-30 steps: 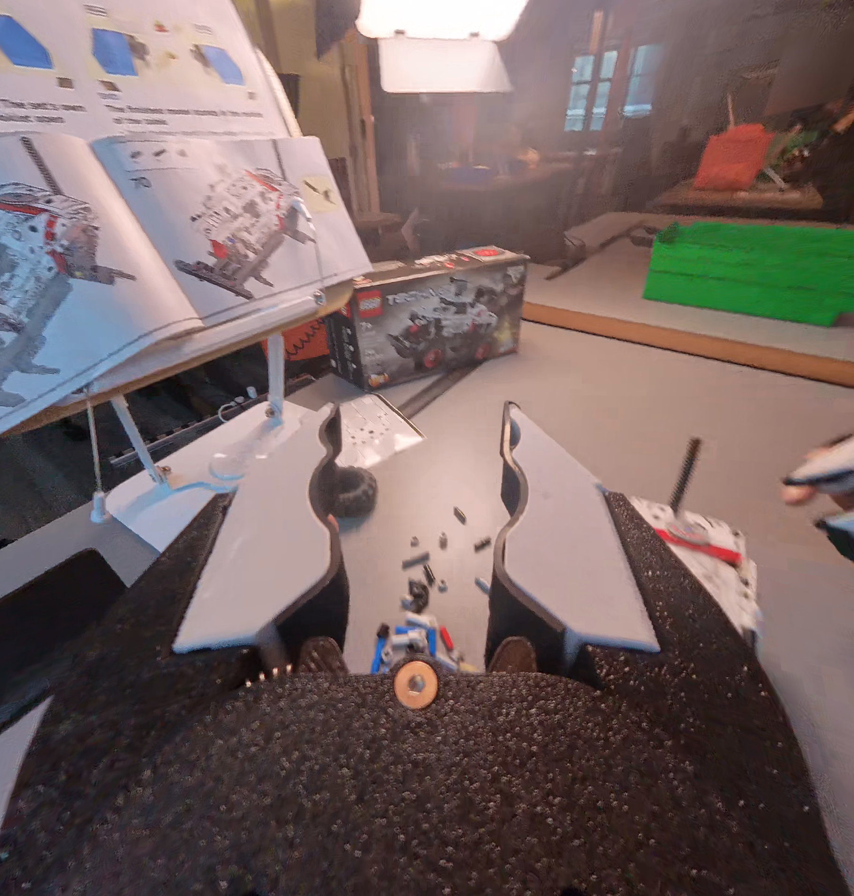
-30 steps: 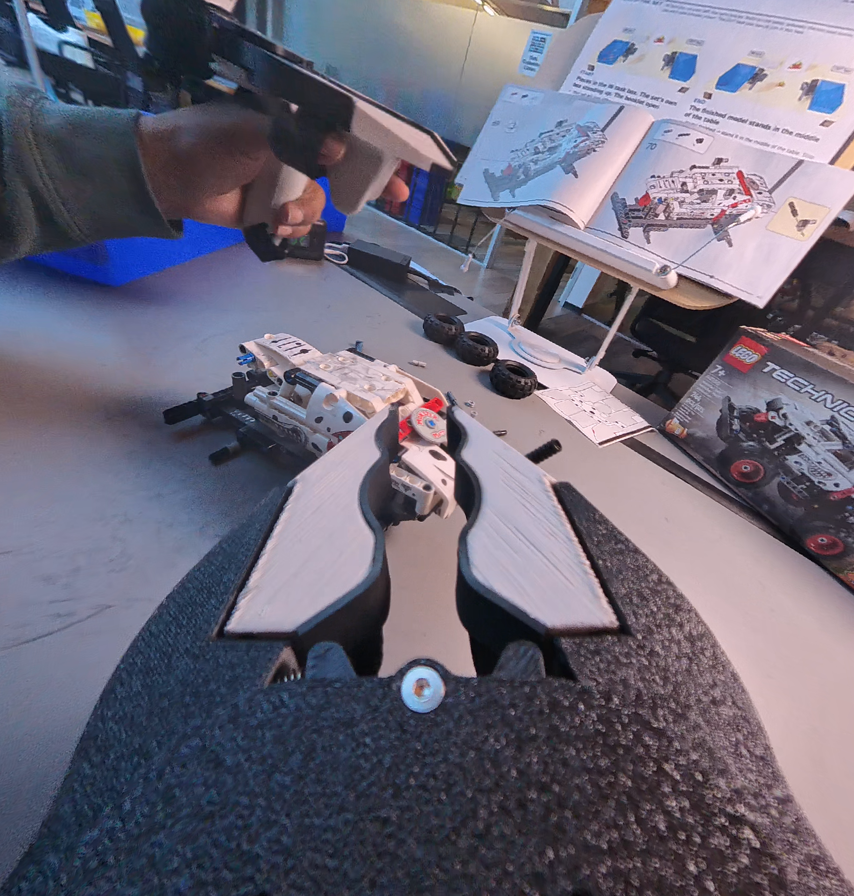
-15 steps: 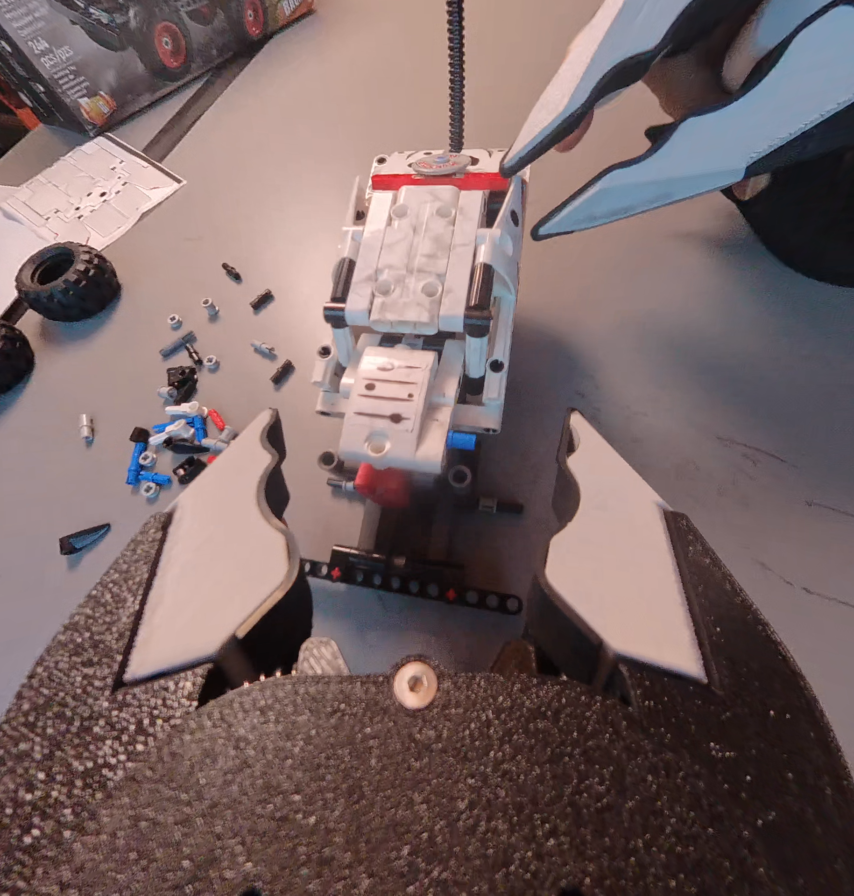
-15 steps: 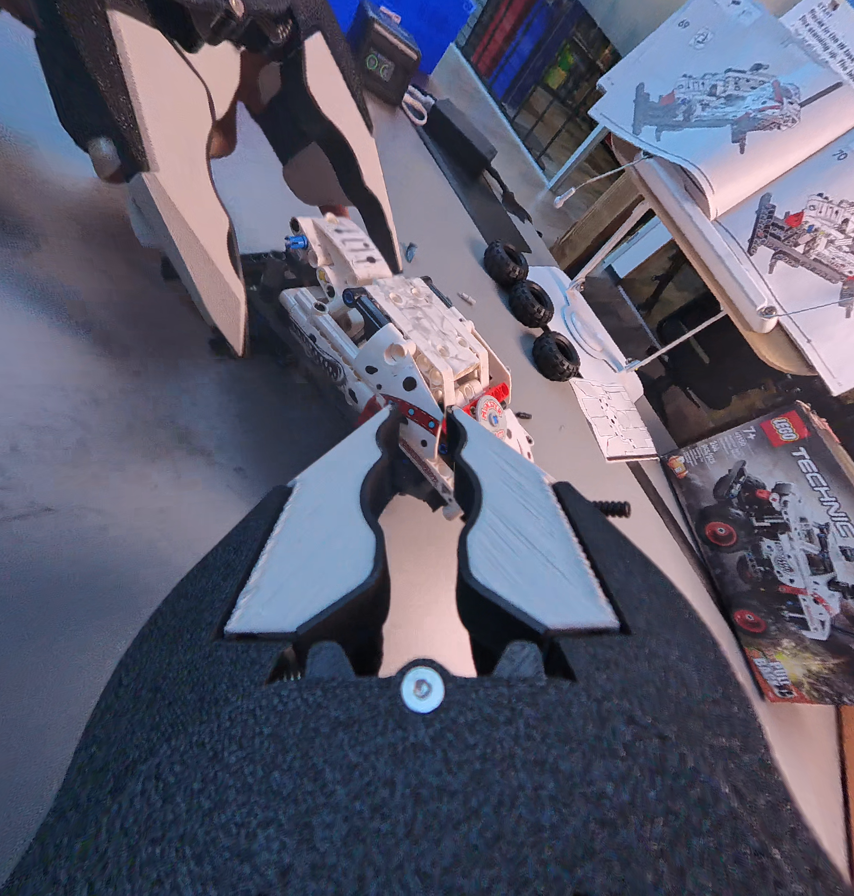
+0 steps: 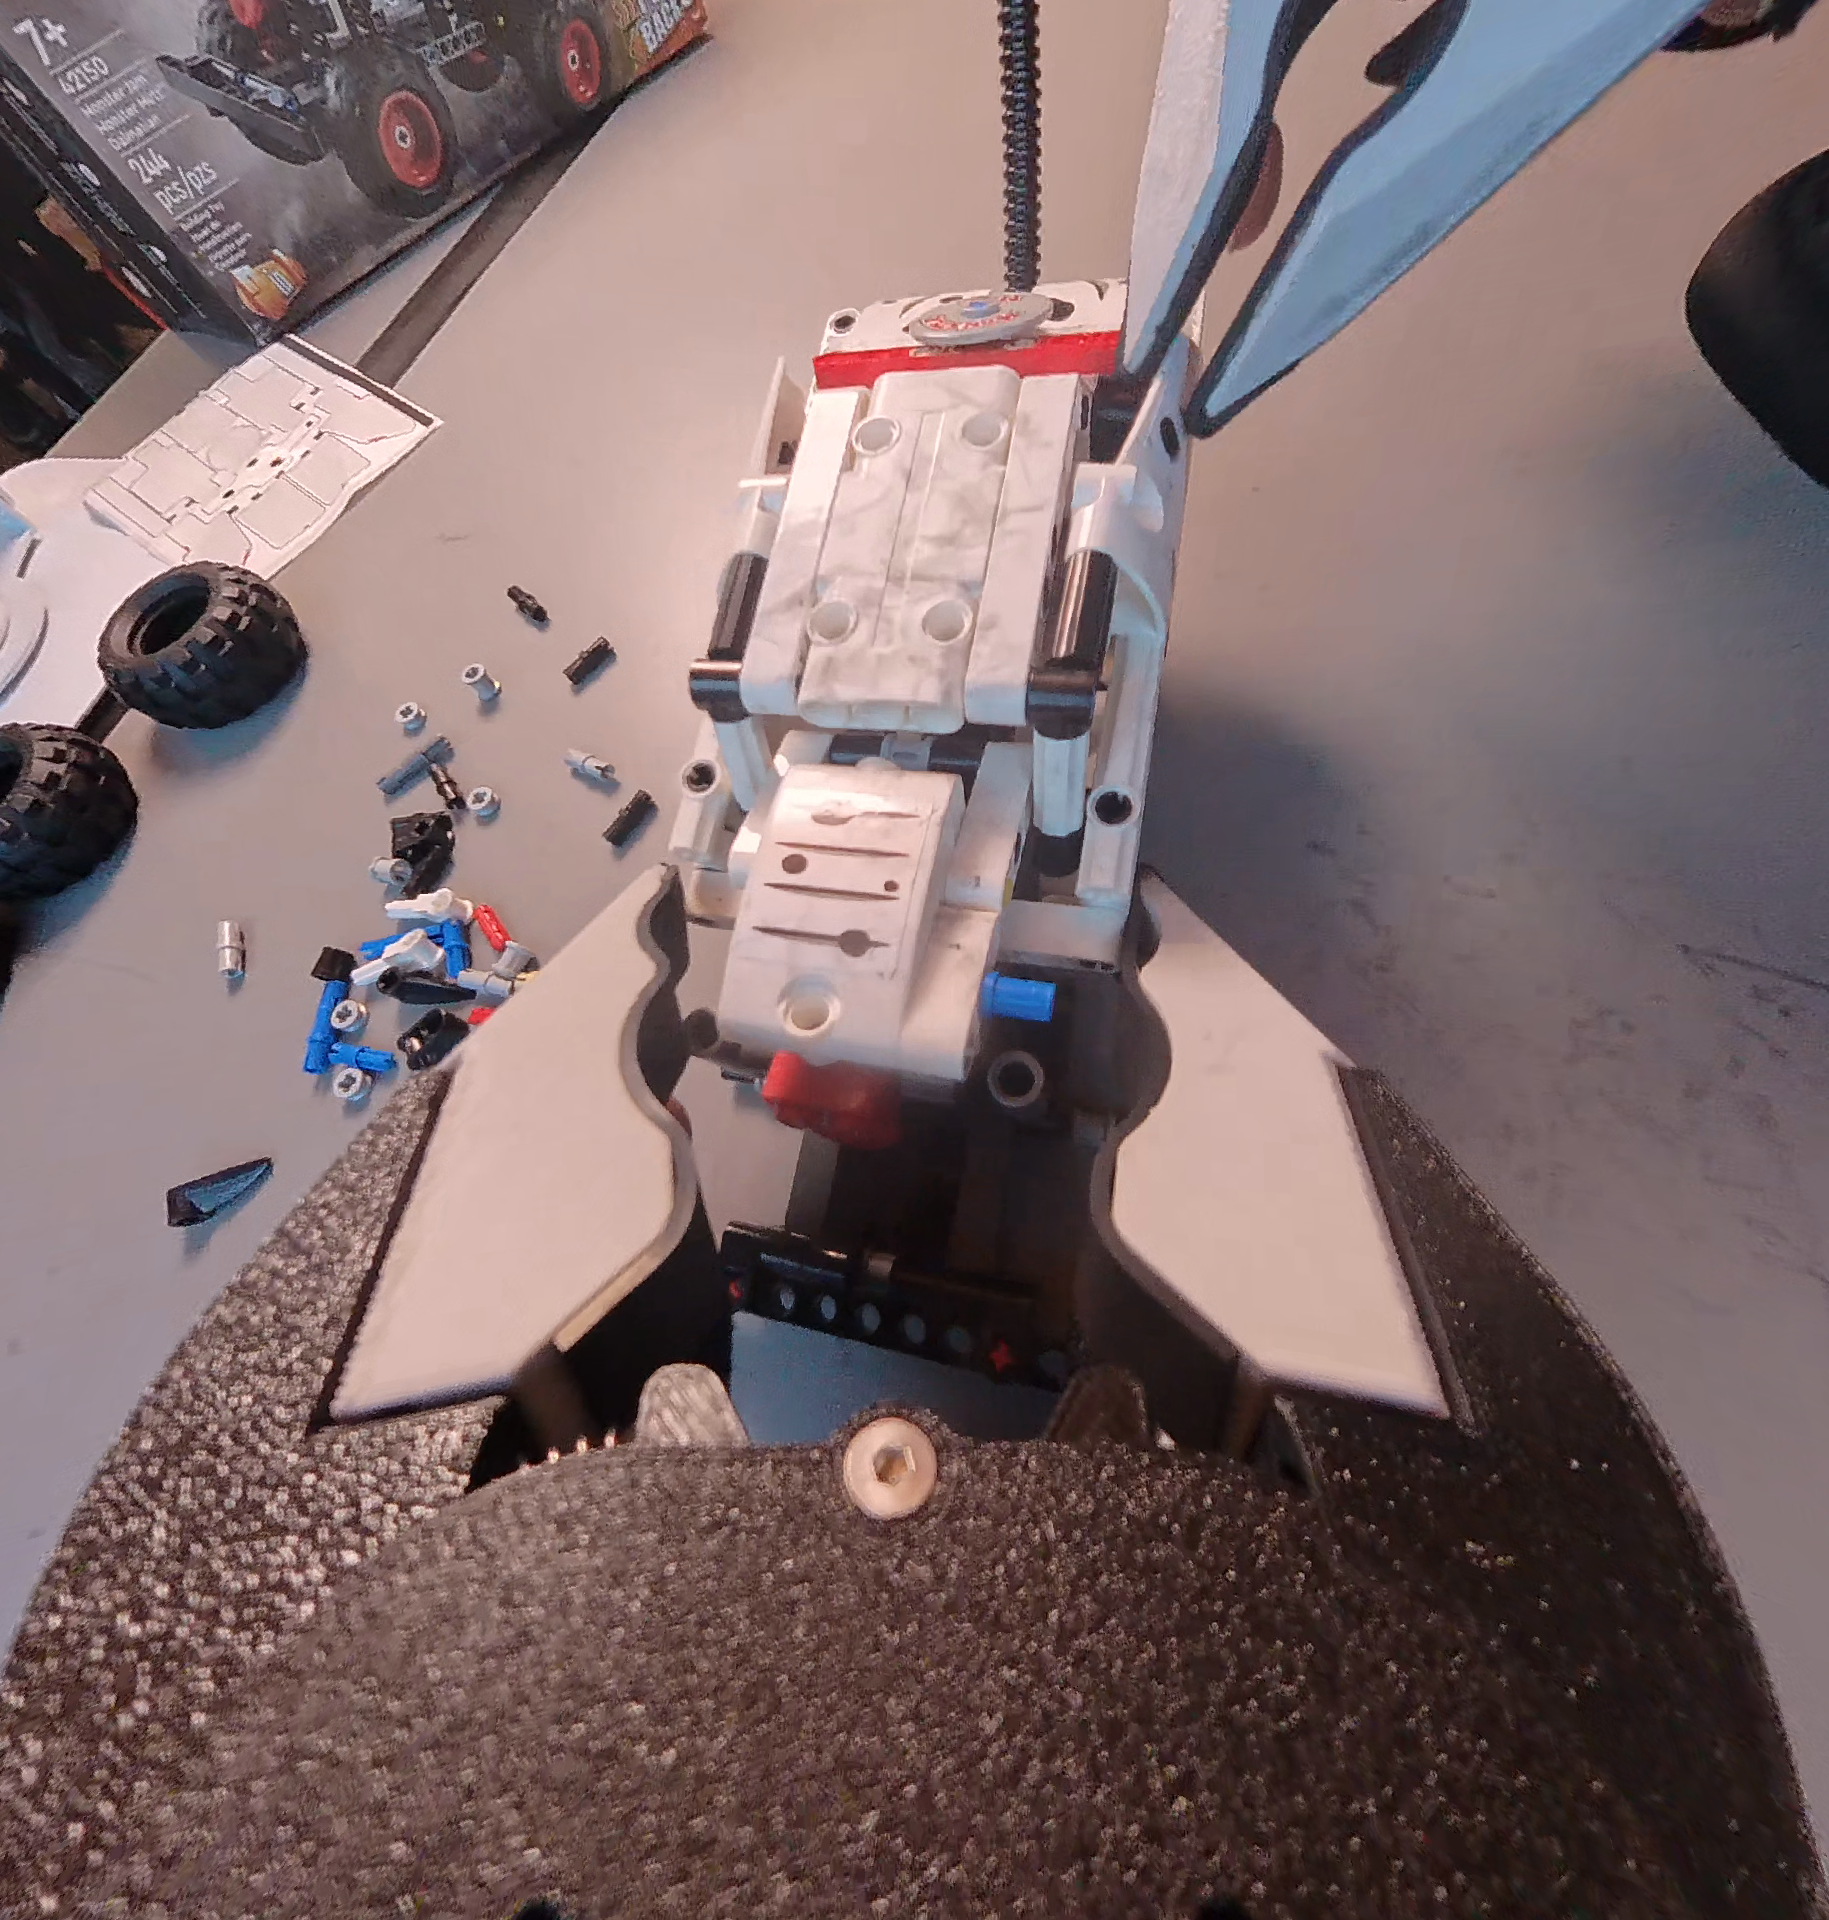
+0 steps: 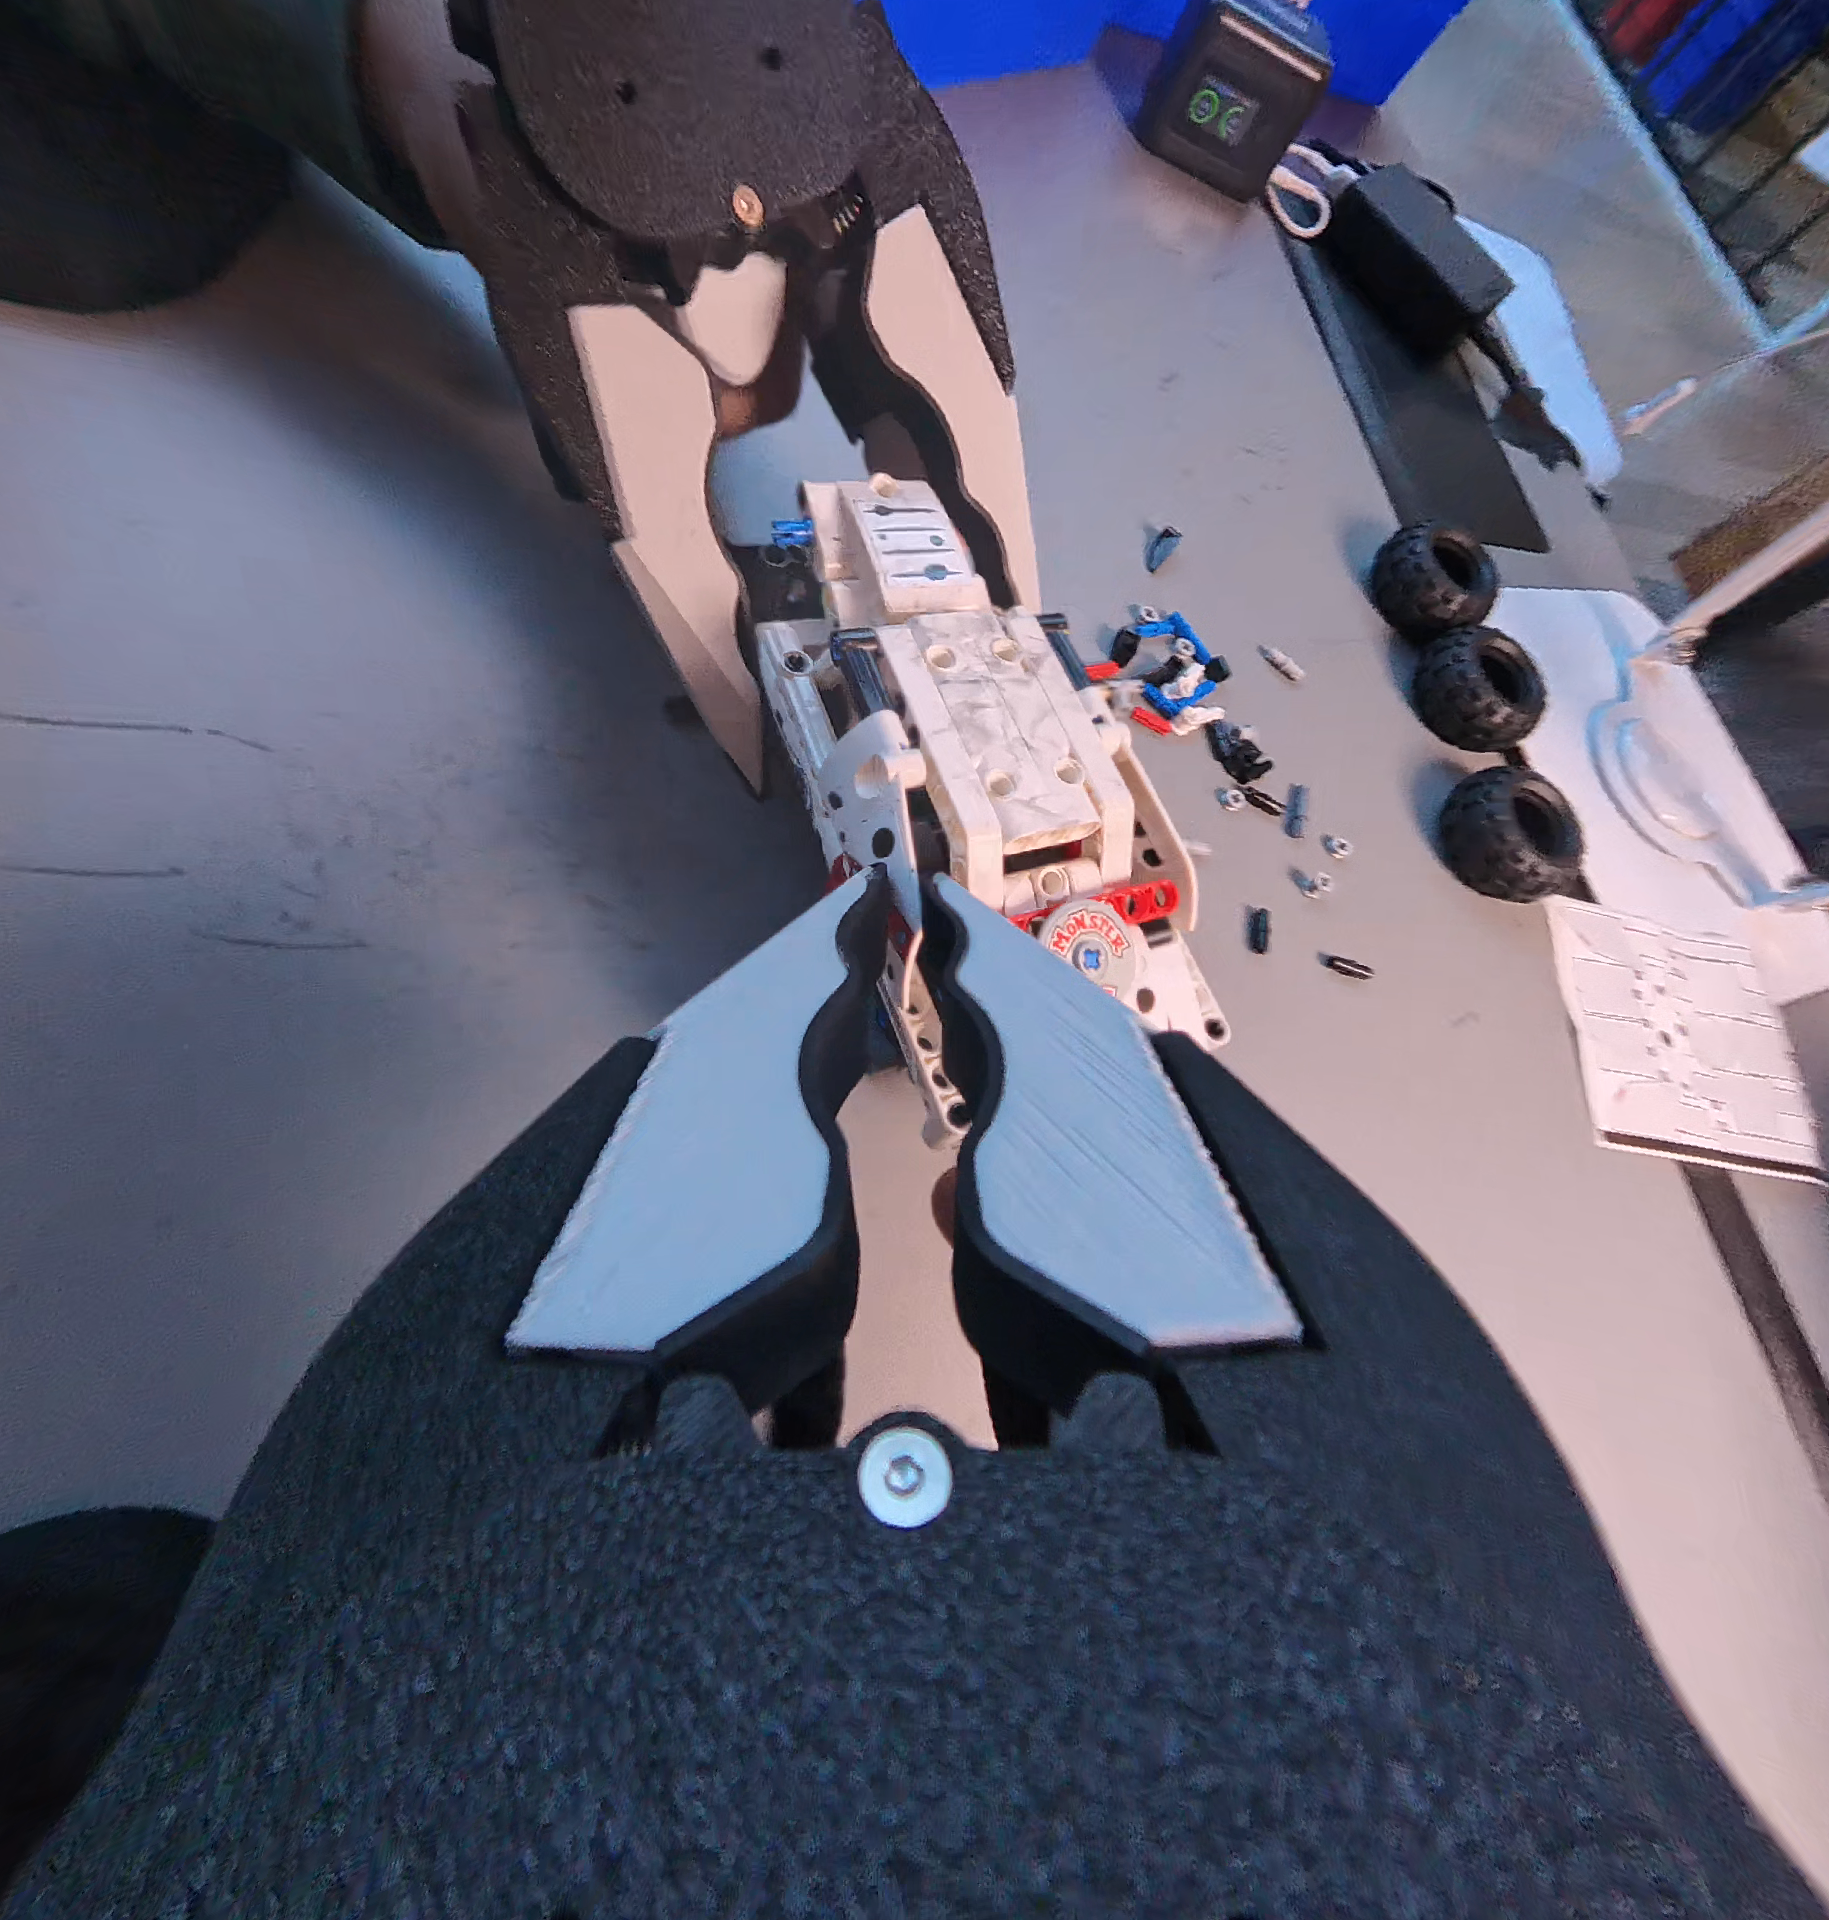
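A white, part-built toy truck model (image 5: 920,582) with a red rear bar lies on the grey table (image 5: 1512,831). My left gripper (image 5: 908,899) straddles its front end, with both fingers against the sides of the hood. My right gripper (image 6: 905,888) is shut on the white side panel at the model's (image 6: 993,727) rear. In the left wrist view the right gripper (image 5: 1164,390) comes in from the top right. In the right wrist view the left gripper (image 6: 879,665) comes in from the top, held by a hand.
Three black tyres (image 5: 203,644) (image 6: 1476,686) and a scatter of small parts (image 5: 411,966) (image 6: 1180,675) lie beside the model. A sticker sheet (image 5: 255,468), the set's box (image 5: 318,135), a white stand base (image 6: 1668,748) and a black power brick (image 6: 1419,249) lie beyond. One gripper's finger ends stand about 9 centimeters off the other's. Measured from the fingertips, the white stand base (image 6: 1668,748) is 35 centimeters or so from the left gripper and 45 centimeters from the right.
My left gripper swung down from facing the book stand to the model's front and narrowed around it. My right gripper stayed shut on the rear side panel while its view tilted down.
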